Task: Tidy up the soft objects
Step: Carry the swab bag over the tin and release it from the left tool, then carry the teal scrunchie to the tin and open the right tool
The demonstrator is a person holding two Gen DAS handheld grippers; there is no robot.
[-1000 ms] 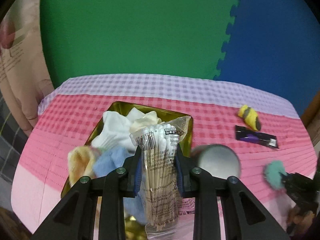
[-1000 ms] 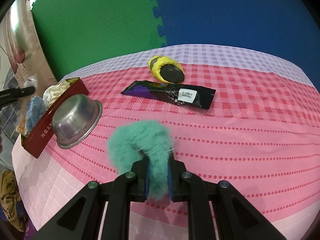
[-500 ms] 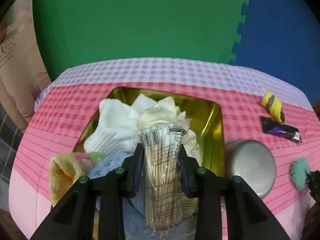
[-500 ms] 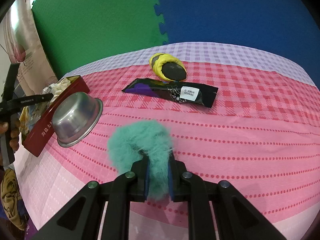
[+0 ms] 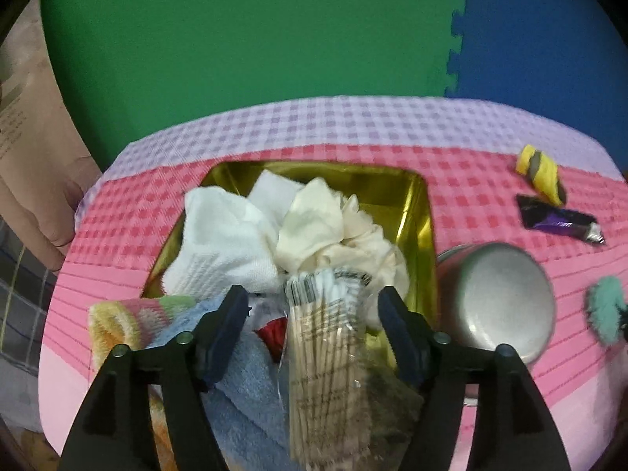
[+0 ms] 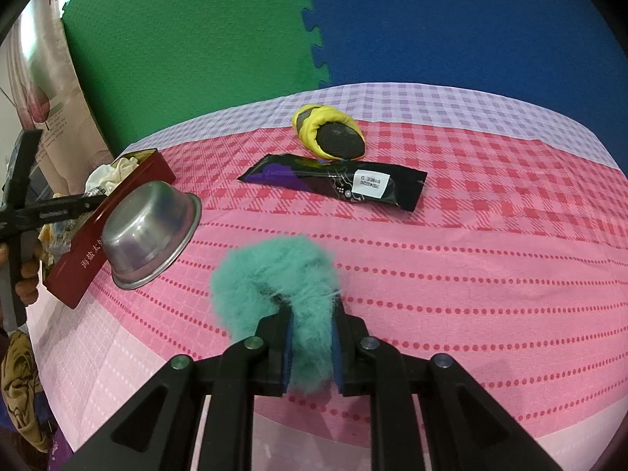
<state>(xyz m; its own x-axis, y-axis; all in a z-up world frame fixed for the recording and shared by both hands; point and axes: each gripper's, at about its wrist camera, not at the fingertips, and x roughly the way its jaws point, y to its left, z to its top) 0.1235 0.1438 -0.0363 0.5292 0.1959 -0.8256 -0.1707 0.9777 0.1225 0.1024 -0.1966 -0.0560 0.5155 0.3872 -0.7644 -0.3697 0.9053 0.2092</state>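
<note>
In the left wrist view the left gripper (image 5: 314, 306) has just been opening: its jaws stand spread, and the swab pack (image 5: 325, 357) lies between them, clear of both pads, at the lower centre of the frame. The pack rests on the cloths (image 5: 251, 243) heaped in the tin (image 5: 420, 212), beside an upturned bowl (image 5: 506, 298). In the right wrist view the right gripper (image 6: 312, 349) pinches a teal puff (image 6: 274, 282) at the lower centre, above the pink cloth (image 6: 490, 274).
</note>
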